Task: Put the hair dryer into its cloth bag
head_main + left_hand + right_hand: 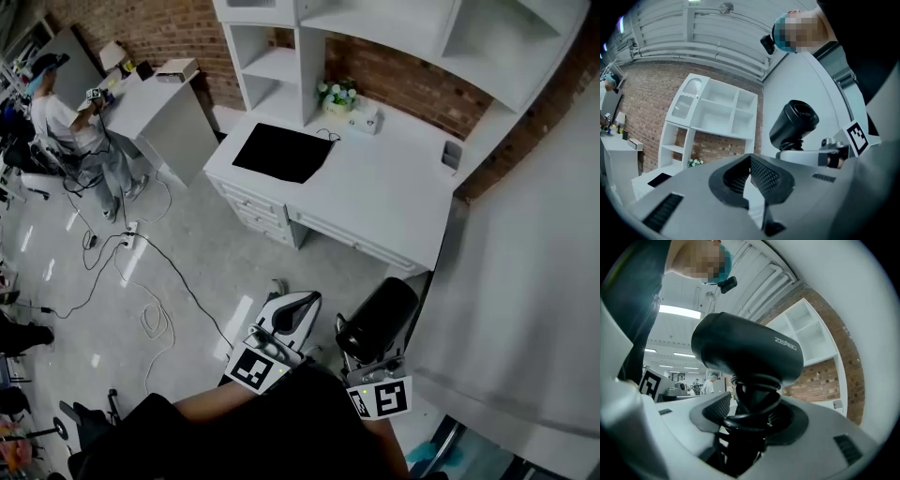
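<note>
Hair dryer (745,352), black, rigid, smooth-shelled, probably top-heavy: clamped by handle (740,451) in wide-spread right gripper (750,427) jaws, above floor (187,234), well apart from desk (384,187). Left gripper (751,183) jaws closed, empty. Soundest hold: handle, over wound cord (746,420).

The hair dryer (745,350) is sitting in the right gripper (750,420), whose jaws are pressing on its handle. It is matte black, with pale lettering on the side of its stout barrel. The barrel is lying crosswise ahead of the jaws and the handle is running back between them. Its black cord (752,380) is coiling in loops around the handle just under the barrel. The cloth bag (281,152), black and rectangular, is lying flat on the white desk (394,187), well apart from the dryer.
</note>
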